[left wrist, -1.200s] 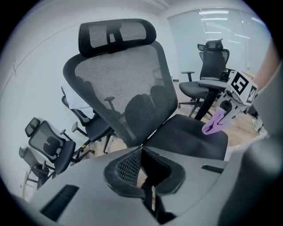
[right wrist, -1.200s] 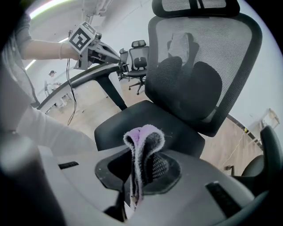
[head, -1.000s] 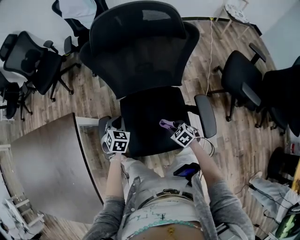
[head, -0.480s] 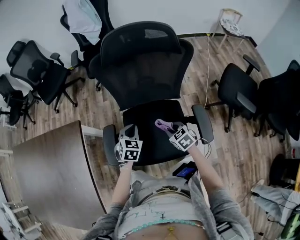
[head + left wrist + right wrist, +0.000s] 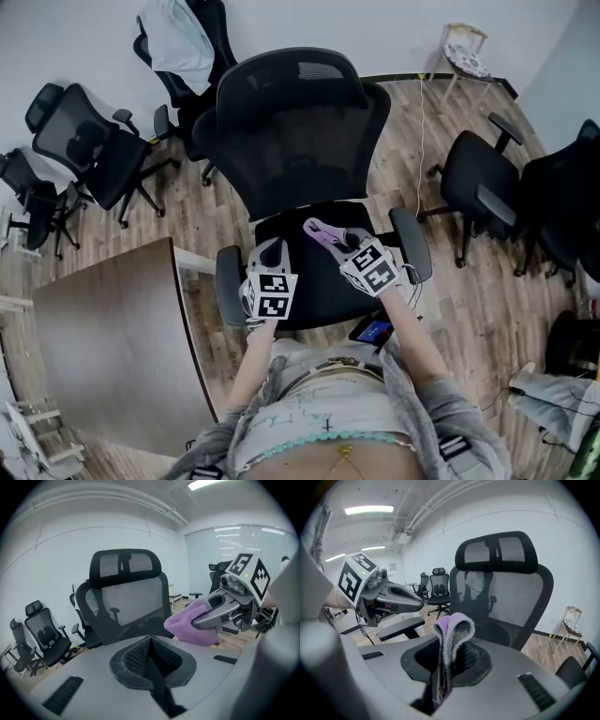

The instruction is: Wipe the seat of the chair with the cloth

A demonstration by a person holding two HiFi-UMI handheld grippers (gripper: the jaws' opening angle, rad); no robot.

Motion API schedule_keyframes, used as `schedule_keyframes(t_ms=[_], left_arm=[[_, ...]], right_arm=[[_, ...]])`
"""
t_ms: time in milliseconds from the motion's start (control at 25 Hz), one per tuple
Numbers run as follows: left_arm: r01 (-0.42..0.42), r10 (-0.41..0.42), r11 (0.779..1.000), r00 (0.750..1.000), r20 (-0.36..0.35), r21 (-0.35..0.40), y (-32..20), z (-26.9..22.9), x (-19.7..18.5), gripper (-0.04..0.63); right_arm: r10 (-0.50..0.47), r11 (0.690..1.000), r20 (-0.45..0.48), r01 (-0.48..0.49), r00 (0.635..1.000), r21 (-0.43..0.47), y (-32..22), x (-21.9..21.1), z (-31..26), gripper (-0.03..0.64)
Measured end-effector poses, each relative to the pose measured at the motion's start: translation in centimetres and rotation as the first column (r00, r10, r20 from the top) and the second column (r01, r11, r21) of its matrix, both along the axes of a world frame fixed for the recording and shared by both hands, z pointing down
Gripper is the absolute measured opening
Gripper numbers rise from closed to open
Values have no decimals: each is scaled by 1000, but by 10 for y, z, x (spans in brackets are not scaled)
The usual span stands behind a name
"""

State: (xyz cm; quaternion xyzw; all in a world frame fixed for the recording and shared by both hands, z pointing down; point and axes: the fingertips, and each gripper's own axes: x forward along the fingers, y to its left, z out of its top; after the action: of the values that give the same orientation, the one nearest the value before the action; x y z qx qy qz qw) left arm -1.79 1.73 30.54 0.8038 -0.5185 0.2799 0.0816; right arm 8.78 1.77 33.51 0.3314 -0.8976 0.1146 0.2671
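Right gripper: fingers clenched on the purple cloth, held above the chair seat. Left gripper: fingers pressed together, empty, nearby over the seat.

Black chair, lilac cloth over its seat

The chair stands upright, with a mesh back, a headrest and an armrest on each side; its dark seat is flat and bare. The cloth, a fuzzy lilac fold, is pinched on edge in the right gripper, above the seat's middle, seemingly not touching it.
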Motion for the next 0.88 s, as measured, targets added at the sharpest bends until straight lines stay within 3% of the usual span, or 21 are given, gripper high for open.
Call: schedule_keyframes(t_ms=[240,880], left_arm=[[43,-38,997,996,-75,65,1,-44,3,0],[96,-51,961,983,-175,258,-1,-152,12,0]], right_arm=[[-7,994,77,-2,997,109,-1,-18,-62,52],[-12,939,184,-53,983,340,9,-25,-183,52]])
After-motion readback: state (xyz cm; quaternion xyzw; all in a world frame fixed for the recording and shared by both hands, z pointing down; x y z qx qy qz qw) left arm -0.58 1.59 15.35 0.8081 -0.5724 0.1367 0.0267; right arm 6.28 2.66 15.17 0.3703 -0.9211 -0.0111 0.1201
